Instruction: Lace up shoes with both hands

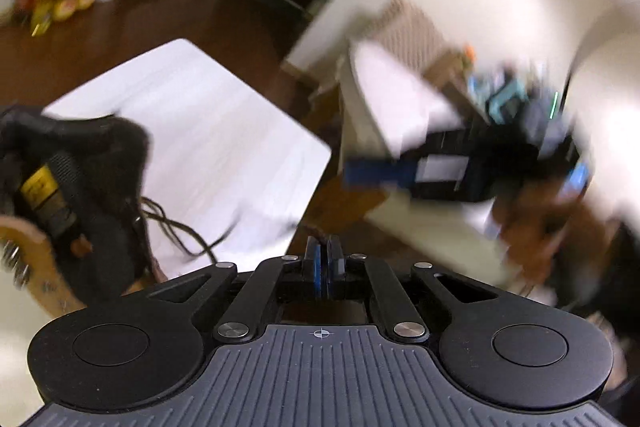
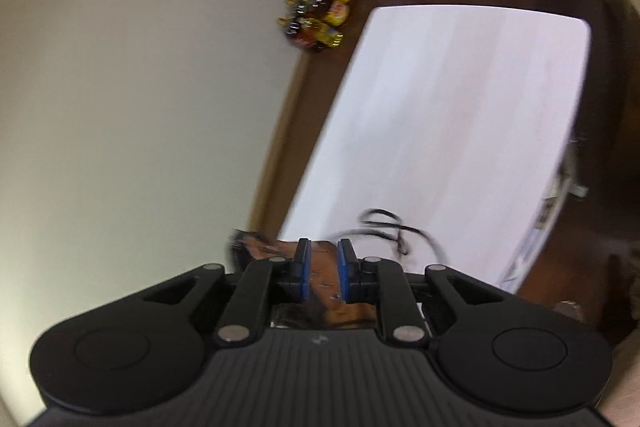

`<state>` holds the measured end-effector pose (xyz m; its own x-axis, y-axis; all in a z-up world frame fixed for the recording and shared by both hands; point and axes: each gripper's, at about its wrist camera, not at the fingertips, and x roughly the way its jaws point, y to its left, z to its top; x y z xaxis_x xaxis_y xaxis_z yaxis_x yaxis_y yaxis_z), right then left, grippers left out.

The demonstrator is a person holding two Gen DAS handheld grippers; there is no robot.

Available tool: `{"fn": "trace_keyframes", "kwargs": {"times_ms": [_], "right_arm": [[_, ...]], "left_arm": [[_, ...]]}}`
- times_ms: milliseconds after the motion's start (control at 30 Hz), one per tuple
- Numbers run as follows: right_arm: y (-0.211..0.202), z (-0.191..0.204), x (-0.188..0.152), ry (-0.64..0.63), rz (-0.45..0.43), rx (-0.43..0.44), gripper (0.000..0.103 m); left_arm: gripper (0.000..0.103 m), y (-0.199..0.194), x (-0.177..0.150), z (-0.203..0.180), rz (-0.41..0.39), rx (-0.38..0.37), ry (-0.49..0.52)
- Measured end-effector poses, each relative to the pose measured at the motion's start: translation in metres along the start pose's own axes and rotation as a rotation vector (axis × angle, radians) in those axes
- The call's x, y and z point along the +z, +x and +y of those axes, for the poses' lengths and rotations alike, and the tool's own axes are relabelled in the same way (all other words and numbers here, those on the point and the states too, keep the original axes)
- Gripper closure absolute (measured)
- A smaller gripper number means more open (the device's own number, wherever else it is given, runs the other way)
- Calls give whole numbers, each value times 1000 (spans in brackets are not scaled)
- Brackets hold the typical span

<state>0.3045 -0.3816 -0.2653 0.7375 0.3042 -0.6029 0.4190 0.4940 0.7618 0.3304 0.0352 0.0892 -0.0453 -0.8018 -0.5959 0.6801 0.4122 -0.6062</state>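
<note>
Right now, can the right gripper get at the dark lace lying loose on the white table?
Probably yes. The right gripper is open with nothing clamped, and the lace loops on the white table just ahead to its right. Only the brown shoe sits beneath the gripper.

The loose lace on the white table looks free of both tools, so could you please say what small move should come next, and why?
Probably bring the right tool forward and down onto the dark lace. Its jaws stand apart with no lace between them, above the brown shoe, and the lace lies slack just ahead on the white table.
</note>
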Motion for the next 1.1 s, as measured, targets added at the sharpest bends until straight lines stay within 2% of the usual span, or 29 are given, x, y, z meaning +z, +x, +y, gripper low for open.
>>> {"fn": "trace_keyframes", "kwargs": {"times_ms": [67, 200, 300, 367, 433, 567, 933, 1033, 1100], "right_arm": [[5, -15, -8, 64, 29, -14, 86], [31, -54, -39, 282, 134, 11, 85], [57, -79, -66, 469, 205, 57, 83], [74, -91, -87, 598, 240, 102, 76], [87, -96, -103, 675, 254, 128, 75], [99, -99, -119, 744, 212, 134, 74], [127, -103, -125, 814, 179, 171, 75], [129, -102, -125, 806, 166, 152, 83], [130, -101, -126, 783, 174, 136, 100]], "left_arm": [[101, -18, -3, 7, -11, 13, -57], [101, -41, -13, 22, -3, 58, -139], [101, -49, -18, 31, 6, 89, -172], [101, -55, -20, 36, 7, 92, -199], [101, -61, -24, 39, 12, 93, -212], [100, -71, -33, 42, 18, 86, -233], [100, -84, -54, 52, 56, 94, -244], [100, -87, -60, 61, 67, 117, -252], [100, -89, -64, 67, 76, 133, -258]]}}
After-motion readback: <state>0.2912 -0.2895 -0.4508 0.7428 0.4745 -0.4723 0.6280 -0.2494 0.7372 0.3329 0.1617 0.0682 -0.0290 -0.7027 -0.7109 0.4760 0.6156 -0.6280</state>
